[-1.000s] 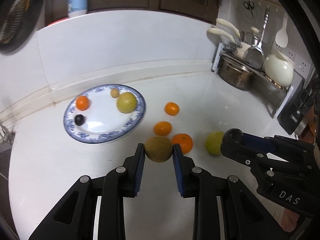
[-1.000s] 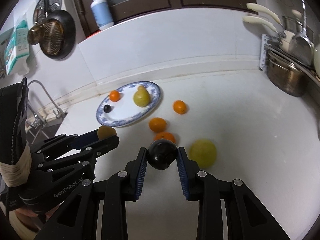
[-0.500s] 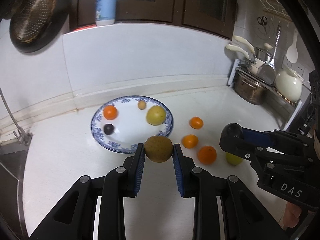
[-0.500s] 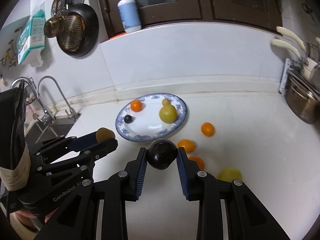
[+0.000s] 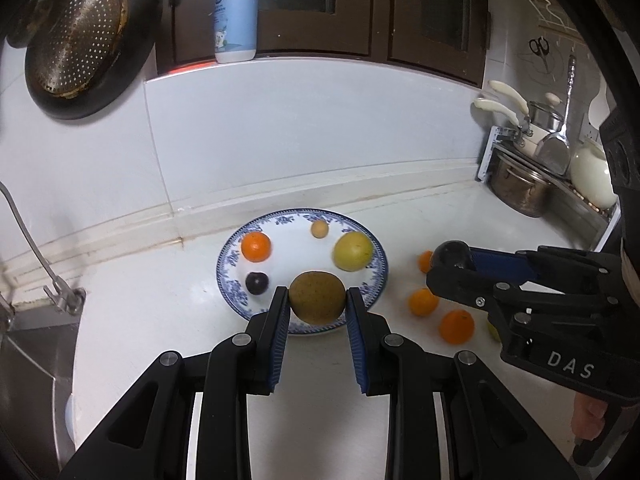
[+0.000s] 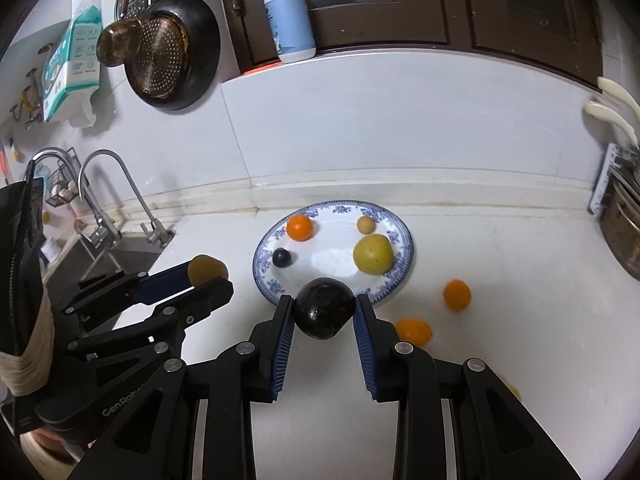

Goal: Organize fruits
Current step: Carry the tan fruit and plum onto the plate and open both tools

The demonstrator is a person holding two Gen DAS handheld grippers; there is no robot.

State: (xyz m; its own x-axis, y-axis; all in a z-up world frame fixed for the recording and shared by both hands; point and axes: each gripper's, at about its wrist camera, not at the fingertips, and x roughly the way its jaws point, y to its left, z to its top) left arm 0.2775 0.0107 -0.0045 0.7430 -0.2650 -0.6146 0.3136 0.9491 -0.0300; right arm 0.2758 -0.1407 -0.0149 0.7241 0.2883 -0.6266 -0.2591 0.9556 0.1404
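My left gripper (image 5: 317, 305) is shut on a brown kiwi (image 5: 317, 297), held in the air over the near rim of a blue-and-white plate (image 5: 228, 258). My right gripper (image 6: 324, 314) is shut on a dark avocado (image 6: 323, 313), also over the plate's (image 6: 262, 250) near rim. On the plate lie an orange (image 5: 256, 246), a dark plum (image 5: 256, 282), a small tan fruit (image 5: 319, 228) and a yellow-green pear (image 5: 353, 251). Three oranges (image 5: 456, 326) lie on the counter right of the plate.
A sink with taps (image 6: 100, 200) is at the left. A pot rack (image 5: 528, 184) stands at the right. A strainer pan (image 5: 76, 36) hangs on the wall. A lotion bottle (image 5: 236, 12) stands on the ledge. A yellow-green fruit (image 5: 493, 330) is half hidden behind my right gripper.
Both grippers have risen and moved toward the plate with their fruits held. The plate now sits right ahead of both.
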